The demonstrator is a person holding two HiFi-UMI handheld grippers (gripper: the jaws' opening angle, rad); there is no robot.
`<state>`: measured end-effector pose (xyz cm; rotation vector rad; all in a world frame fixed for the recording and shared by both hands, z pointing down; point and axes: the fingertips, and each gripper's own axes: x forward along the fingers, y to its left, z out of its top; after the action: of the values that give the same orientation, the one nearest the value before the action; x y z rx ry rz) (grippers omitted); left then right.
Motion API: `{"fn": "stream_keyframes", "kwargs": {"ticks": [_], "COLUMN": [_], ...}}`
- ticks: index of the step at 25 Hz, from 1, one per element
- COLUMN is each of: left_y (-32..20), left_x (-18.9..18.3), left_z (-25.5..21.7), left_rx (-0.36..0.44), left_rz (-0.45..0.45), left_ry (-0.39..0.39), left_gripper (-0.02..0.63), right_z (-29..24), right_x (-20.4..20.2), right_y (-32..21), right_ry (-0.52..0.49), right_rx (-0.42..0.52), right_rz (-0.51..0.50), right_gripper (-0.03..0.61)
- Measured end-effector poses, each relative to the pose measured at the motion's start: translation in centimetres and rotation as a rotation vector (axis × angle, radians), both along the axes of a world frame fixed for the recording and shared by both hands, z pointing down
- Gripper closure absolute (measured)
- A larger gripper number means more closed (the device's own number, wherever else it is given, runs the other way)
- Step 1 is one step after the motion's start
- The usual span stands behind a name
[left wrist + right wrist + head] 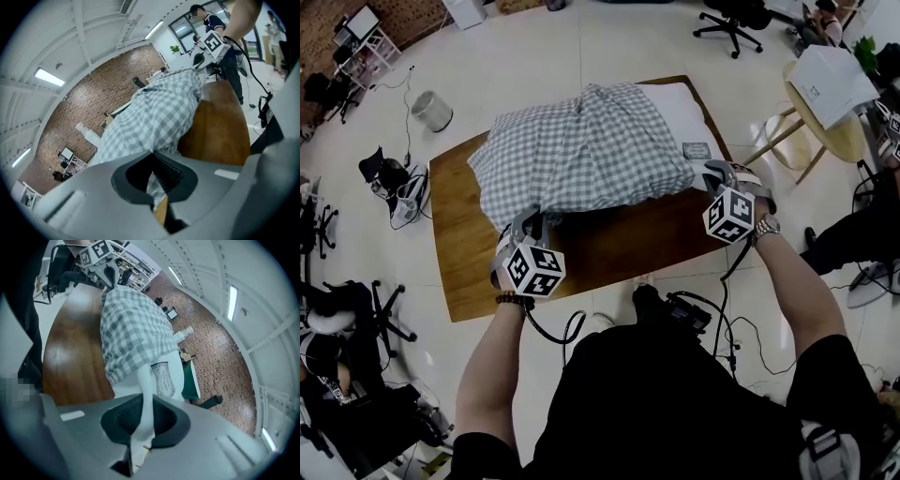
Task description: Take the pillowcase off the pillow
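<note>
The pillow (680, 105) lies slantwise across the wooden tabletop (619, 248). Its grey-and-white checked pillowcase (581, 150) covers everything from the middle round to 9 o'clock. Only the white end, toward 2 o'clock, is bare, with a printed label (696, 150) showing near its edge.

The person stands at 6 o'clock with a gripper on each near corner. The left gripper (532, 223) is at the 7 o'clock corner of the bundle. Its jaws are clenched on a fold of the checked cloth, which runs straight up from between them in its own view.

The right gripper (712, 176) is at about 4 o'clock. Its jaws are pinched on a tongue of plain white fabric just below the label, so it is gripping the pillow itself rather than the case.

That split looks deliberate to me. One hand anchors the filling at the open end and the other has the cover by its closed end, so pulling them apart should slide the case off. With most of the pillow covered, I'd say the stripping has barely begun. The thin pinch of white fabric is the part likeliest to slip.
</note>
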<state>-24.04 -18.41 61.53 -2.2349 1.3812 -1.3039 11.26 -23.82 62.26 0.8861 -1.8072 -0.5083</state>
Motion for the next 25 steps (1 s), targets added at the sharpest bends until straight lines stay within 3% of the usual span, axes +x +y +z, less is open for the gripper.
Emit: {"fn": "stream_keyframes", "kwargs": {"ticks": [18, 25], "left_y": [2.0, 2.5], "left_x": [-7.4, -8.3], "left_z": [-1.8, -1.1], "left_rx": [-0.025, -0.057], "left_rz": [-0.122, -0.141], "left_ry": [0.076, 0.098], "left_gripper": [0.607, 0.606], "right_z": [-1.3, 0.0], "right_x": [3.3, 2.9], "right_y": [0.7, 2.1], "right_ry": [-0.017, -0.062], "right_rx": [-0.046, -0.137], "right_rz": [0.070, 0.104], "right_gripper": [0.557, 0.555]}}
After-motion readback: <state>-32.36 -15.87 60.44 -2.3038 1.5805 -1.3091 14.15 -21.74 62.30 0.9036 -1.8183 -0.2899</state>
